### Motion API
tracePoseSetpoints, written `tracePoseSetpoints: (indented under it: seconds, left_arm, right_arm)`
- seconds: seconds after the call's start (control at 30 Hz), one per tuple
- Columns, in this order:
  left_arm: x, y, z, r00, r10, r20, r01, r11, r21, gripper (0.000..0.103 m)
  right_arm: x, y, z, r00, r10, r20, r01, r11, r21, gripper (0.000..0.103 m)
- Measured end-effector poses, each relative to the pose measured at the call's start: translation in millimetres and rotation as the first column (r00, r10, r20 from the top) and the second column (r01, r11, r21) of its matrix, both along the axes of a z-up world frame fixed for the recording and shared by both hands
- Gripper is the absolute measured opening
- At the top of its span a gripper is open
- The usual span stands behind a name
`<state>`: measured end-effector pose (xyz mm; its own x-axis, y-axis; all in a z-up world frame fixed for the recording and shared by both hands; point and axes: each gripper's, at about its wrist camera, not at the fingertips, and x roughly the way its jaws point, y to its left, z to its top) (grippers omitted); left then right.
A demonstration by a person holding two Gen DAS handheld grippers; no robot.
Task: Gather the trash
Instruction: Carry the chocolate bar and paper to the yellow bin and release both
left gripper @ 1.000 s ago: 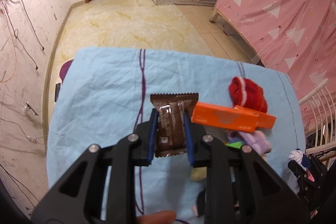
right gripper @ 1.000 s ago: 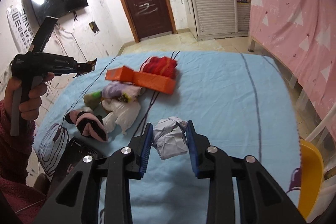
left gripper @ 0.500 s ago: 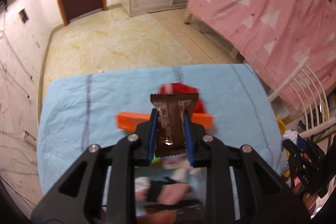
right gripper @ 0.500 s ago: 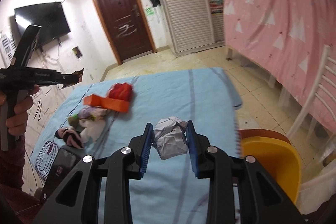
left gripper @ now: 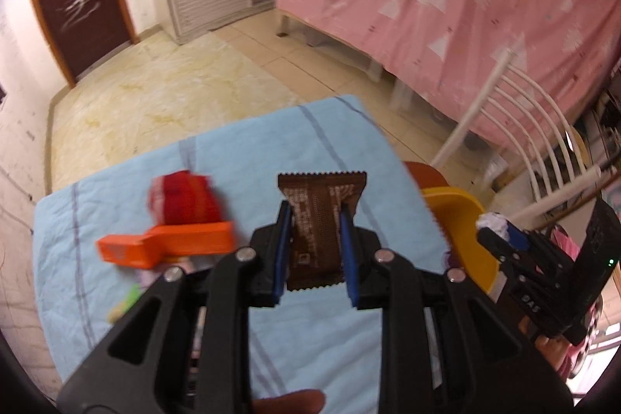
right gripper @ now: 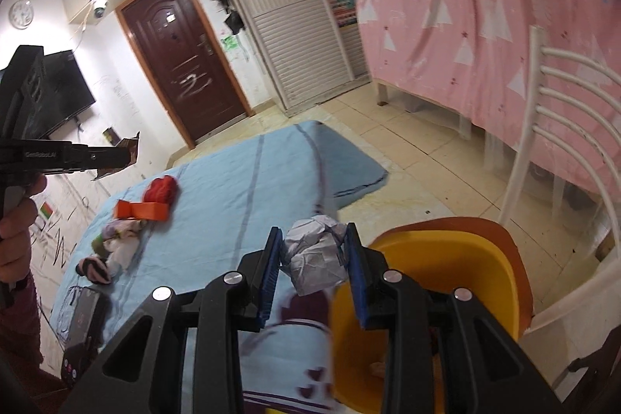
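**Both pieces of trash carried toward the yellow bin**

Firmly clamped between the blue pads of the left gripper was a brown, crinkle-edged foil snack wrapper, held upright above the light-blue striped cloth that covered the table. A crumpled ball of white paper was pinched in the same way by the right gripper, just at the near rim of the round yellow plastic bin, which stood beside the table's edge in front of a white slatted chair.

For a clean drop, each piece was judged best carried fully over the bin's mouth before the jaws were parted; the paper ball appeared nearly there, the wrapper further off. Because foil tends to cling to a pad, a wide release seemed advisable. Crowding of the two grippers over one opening was seen as the main risk, so a staggered release was favoured. An orange cardboard box, a red knitted item and some small soft toys were left on the cloth.
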<state>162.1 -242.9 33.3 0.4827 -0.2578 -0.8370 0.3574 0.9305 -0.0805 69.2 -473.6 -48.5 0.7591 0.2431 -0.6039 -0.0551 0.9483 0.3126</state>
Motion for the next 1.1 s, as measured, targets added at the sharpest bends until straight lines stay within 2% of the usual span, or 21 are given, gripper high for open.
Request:
tracePoseSetpoints:
  seconds: [0.23,0.6,0.77,0.87,1.1]
  left_arm:
    - [-6.8,-73.7,-21.0,0.991,-0.125,-0.048,0.127,0.992,0.028,0.022]
    - [-17.7,-157.6,-48.8,0.965,-0.239,-0.111,0.248,0.966,0.073,0.022]
    - [-25.4,-177.8,-55.1,0.953,-0.275,-0.128,0.287,0.953,0.094,0.025]
    - [-29.2,-186.5,-54.9,0.947,-0.290,-0.135,0.304,0.948,0.094,0.036]
    - [-35.4,-188.3,-46.6,0.946,-0.302,-0.115,0.313,0.945,0.091,0.042]
  right_arm:
    - [-2.1,-35.0,-24.8,0.997,-0.065,-0.033,0.066,0.997,0.031,0.026]
    - [-7.6,-70.0,-55.4,0.992,-0.099,-0.078,0.105,0.992,0.077,0.026]
    - [-11.2,-78.4,-63.0,0.991,-0.093,-0.093,0.102,0.990,0.101,0.027]
    - [-12.9,-83.3,-64.7,0.990,-0.101,-0.096,0.111,0.987,0.113,0.028]
    - [-13.8,-83.2,-59.3,0.990,-0.107,-0.086,0.117,0.987,0.113,0.033]
